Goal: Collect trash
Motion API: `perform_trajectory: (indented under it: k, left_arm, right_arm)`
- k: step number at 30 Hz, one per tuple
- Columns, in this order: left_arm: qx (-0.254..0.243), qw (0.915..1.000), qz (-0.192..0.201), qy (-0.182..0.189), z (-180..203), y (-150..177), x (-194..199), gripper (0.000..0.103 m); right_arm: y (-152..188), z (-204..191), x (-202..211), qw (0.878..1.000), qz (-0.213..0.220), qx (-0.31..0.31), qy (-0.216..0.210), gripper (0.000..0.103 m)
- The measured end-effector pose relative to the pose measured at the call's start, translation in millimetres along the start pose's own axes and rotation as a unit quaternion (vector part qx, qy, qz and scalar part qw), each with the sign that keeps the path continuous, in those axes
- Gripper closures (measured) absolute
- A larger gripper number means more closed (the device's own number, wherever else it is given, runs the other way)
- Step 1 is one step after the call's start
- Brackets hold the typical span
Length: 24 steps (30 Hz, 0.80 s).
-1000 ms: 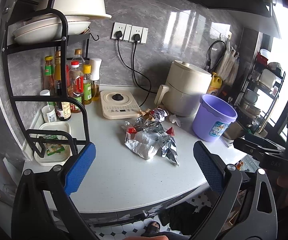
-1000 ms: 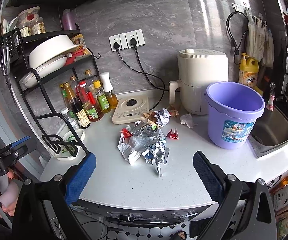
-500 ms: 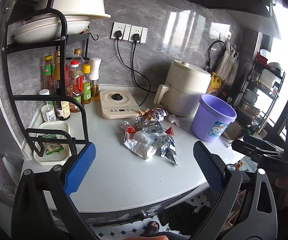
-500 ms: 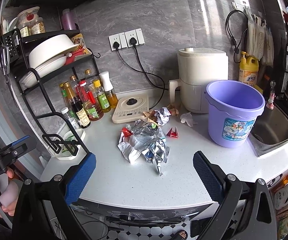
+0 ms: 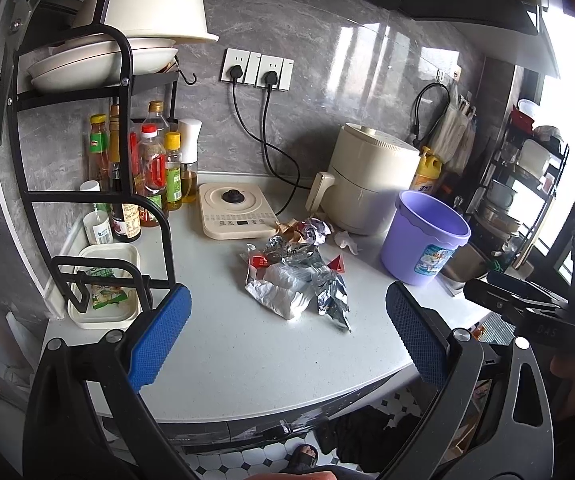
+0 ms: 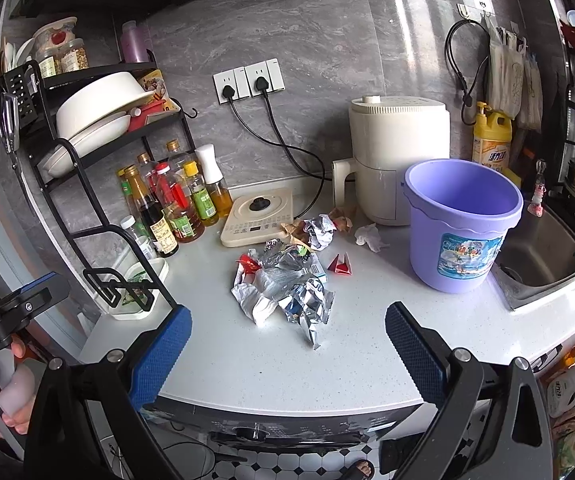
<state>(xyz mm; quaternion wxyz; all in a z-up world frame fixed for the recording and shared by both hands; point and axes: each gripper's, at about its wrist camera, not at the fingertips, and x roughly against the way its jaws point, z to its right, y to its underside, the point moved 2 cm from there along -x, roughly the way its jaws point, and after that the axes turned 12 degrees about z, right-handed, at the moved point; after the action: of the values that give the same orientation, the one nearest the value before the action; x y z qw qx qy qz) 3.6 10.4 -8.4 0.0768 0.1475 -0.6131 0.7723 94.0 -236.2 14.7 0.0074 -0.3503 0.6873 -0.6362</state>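
Note:
A heap of crumpled foil wrappers (image 5: 299, 280) (image 6: 287, 288) lies mid-counter, with a red scrap (image 6: 340, 265), a white tissue wad (image 6: 370, 236) and a foil ball (image 6: 319, 231) behind it. An empty purple bucket (image 5: 423, 236) (image 6: 463, 224) stands to the right of the heap. My left gripper (image 5: 287, 336) hangs open in front of the counter edge, short of the trash, holding nothing. My right gripper (image 6: 287, 352) is likewise open and empty, near the front edge. The right gripper's body (image 5: 527, 304) shows at the right edge of the left wrist view.
A black dish rack (image 6: 87, 148) with bowls and sauce bottles (image 6: 175, 200) fills the left. A cream induction hob (image 6: 255, 220) and an air fryer (image 6: 395, 160) stand at the back. A sink (image 6: 535, 256) lies right of the bucket. A white tray (image 5: 103, 284) sits under the rack.
Both views have shifted only slightly; the scene sits a little lower and nearer in frame. Both grippers stay open and the trash has not moved.

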Motion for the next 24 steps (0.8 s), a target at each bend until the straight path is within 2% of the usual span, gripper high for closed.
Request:
perform_trajectory:
  k: [14, 24]
  left_arm:
    - [0.001, 1.0, 0.001, 0.004, 8.0, 2.1, -6.7, 0.006]
    - [0.008, 0.9998, -0.018, 0.005, 14.8, 5.8, -42.5, 0.006]
  right_arm:
    - [-4.1, 5.9, 3.2, 1.0, 0.004, 0.01, -0.008, 0.008]
    - [-8.8, 24.5, -19.8, 1.0, -0.01, 0.012, -0.01, 0.008]
